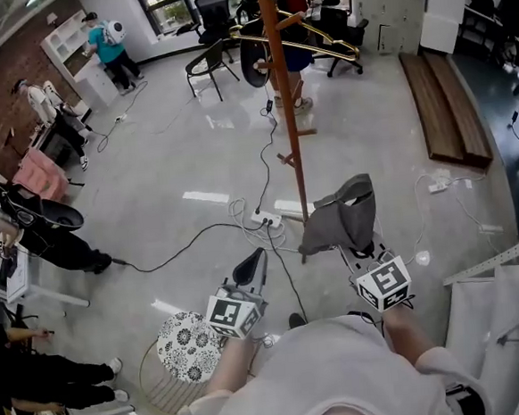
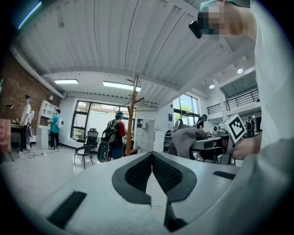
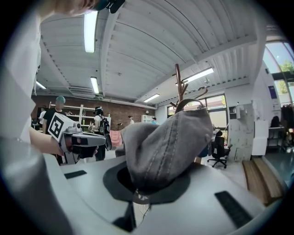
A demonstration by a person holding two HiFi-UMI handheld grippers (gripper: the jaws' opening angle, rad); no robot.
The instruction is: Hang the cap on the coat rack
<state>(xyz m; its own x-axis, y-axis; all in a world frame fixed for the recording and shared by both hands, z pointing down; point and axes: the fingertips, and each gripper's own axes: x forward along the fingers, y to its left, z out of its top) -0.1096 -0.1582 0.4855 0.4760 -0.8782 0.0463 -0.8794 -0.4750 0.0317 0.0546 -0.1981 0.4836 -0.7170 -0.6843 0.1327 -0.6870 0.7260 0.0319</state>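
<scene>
The brown wooden coat rack (image 1: 284,111) stands on the floor ahead of me, and its branched top shows in the right gripper view (image 3: 180,87) and the left gripper view (image 2: 132,114). My right gripper (image 1: 348,247) is shut on the grey cap (image 1: 340,214), which drapes over the jaws and hangs close to the pole's lower part. In the right gripper view the cap (image 3: 165,142) fills the middle, pinched at its edge by the right gripper (image 3: 140,193). My left gripper (image 1: 253,267) is shut and empty, its left gripper view tips (image 2: 150,156) meeting, to the left of the cap (image 2: 186,140).
Cables and a power strip (image 1: 265,218) lie on the floor by the rack's foot. A round patterned stool (image 1: 188,342) stands below my left gripper. Wooden planks (image 1: 444,107) lie at the right, black chairs (image 1: 208,63) stand behind the rack, and a person with a backpack (image 2: 112,137) stands beside it.
</scene>
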